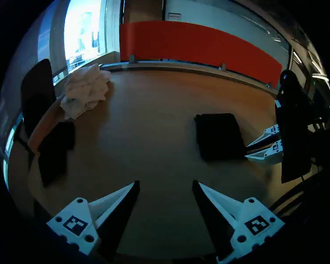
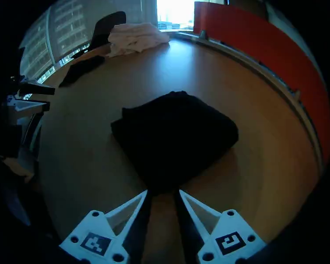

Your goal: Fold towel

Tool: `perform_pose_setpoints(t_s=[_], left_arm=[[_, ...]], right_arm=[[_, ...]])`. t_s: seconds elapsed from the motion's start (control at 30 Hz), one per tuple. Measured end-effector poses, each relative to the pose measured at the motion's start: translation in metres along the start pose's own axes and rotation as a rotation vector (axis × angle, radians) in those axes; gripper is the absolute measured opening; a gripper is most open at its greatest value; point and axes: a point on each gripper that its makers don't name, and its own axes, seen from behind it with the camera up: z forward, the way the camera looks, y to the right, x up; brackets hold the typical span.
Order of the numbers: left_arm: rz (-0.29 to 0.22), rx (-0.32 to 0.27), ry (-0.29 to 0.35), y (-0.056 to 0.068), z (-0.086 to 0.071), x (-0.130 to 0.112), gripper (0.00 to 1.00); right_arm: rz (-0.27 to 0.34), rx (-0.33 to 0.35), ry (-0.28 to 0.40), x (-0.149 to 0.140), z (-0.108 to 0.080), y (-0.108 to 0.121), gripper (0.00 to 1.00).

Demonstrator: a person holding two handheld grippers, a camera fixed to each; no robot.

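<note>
One broad wooden table (image 1: 165,101), and near its middle sits the folded black towel (image 2: 174,132). White cloths (image 1: 86,90) are heaped at the far corner. The right gripper (image 2: 163,192) noses the towel's near corner, and I cannot tell if it's pinching. The left gripper (image 1: 165,185) is spread wide and empty.

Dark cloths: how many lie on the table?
2: a folded dark towel just ahead of the right tool, a loose dark cloth near the white pile; the pile may hide more.

Wooden table (image 1: 156,110) edged by a red partition (image 1: 200,44), black chair (image 1: 37,92) by a bright window (image 1: 83,33)
</note>
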Motion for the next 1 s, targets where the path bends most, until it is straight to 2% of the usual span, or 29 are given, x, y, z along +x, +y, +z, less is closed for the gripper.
perform_pose_setpoints(t_s=[0.2, 0.3, 0.63, 0.87, 1.0], left_arm=[[0.002, 0.000, -0.001, 0.000, 0.000, -0.001, 0.88], [0.003, -0.001, -0.002, 0.000, -0.001, -0.001, 0.88], [0.006, -0.007, 0.003, 0.002, 0.000, 0.000, 0.88], [0.014, -0.023, 0.022, 0.006, 0.001, 0.009, 0.88], [0.028, -0.035, 0.043, 0.010, 0.001, 0.020, 0.88]], right_arm=[[0.006, -0.002, 0.006, 0.000, 0.000, -0.002, 0.12], [0.007, -0.013, 0.013, 0.001, 0.000, 0.000, 0.06], [-0.004, -0.034, 0.047, 0.016, -0.012, 0.008, 0.03], [0.004, -0.052, 0.085, 0.049, -0.038, 0.025, 0.03], [-0.022, -0.082, 0.132, 0.079, -0.057, 0.041, 0.03]])
